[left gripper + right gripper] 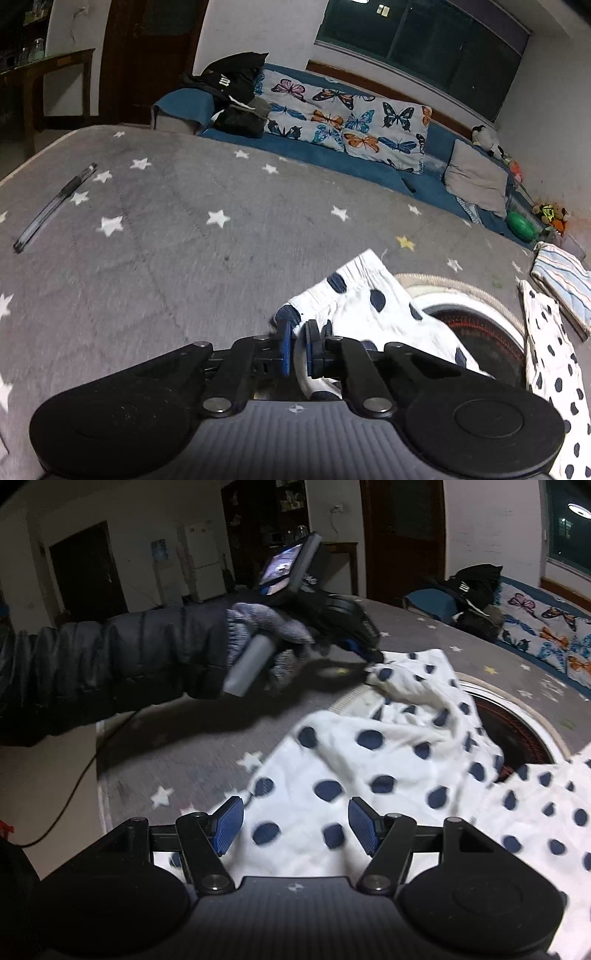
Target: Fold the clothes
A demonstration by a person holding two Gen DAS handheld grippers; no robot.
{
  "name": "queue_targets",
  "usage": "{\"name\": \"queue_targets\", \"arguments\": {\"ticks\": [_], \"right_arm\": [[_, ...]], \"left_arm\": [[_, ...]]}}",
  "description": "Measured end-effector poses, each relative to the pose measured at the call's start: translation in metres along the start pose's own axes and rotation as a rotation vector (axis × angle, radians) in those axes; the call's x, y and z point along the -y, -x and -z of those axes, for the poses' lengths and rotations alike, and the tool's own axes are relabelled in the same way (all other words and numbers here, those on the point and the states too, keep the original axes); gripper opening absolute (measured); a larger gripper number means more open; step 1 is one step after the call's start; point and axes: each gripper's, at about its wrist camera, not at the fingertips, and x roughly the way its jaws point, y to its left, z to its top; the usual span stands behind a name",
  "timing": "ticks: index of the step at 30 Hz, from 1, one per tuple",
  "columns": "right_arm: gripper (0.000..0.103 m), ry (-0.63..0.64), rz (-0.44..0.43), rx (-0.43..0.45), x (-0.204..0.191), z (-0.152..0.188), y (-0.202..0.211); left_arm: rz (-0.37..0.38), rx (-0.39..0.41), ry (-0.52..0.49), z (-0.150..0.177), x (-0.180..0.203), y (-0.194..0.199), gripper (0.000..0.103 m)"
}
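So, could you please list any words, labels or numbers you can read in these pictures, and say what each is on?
None can be read.
White logo on the black cap lying on the blue sofa: blurred.
Lit screen on the handheld left claw unit: picture only, no readable text.
White navy-dotted garment: no print.

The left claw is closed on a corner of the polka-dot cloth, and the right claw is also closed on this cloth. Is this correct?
Not quite. The left claw is closed on the polka-dot cloth, but the right claw is open: the right wrist view shows its pads spread apart over the cloth, not pressing it.
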Motion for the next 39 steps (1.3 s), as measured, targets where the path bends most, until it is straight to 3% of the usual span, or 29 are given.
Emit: {"name": "queue_targets", "arguments": {"ticks": [13, 20, 22, 25, 30, 34, 39], "right_arm": [[0.064, -0.006, -0.165, -0.075, -0.027, 0.01, -0.041], [0.064, 0.001, -0.314, -0.089, -0.03, 0.018, -0.035], [0.064, 0.007, -0.349, -0.093, -0.03, 0.018, -0.034], [0.064, 0.008, -0.37, -0.091, -0.032, 0.019, -0.033], [0.064, -0.004, -0.371, -0.081, -0.031, 0.019, -0.028], [0.063, -0.028, -0.37, -0.046, -0.025, 0.017, -0.016], [0.063, -0.078, -0.332, 0.009, -0.01, 0.012, 0.006]], "left_arm": [[-0.033, 0.149, -0.133, -0.056, 0.031, 0.018, 0.006], [-0.054, 0.198, -0.229, -0.065, 0.05, 0.02, 0.006], [-0.1, 0.207, -0.3, -0.059, 0.055, 0.017, 0.006], [-0.177, 0.148, -0.355, -0.045, 0.052, -0.001, 0.006], [-0.24, 0.047, -0.255, -0.032, 0.022, -0.026, 0.009], [-0.262, 0.065, -0.205, -0.034, 0.01, -0.018, 0.014], [-0.186, 0.086, -0.2, -0.037, 0.025, -0.001, 0.013]]}}
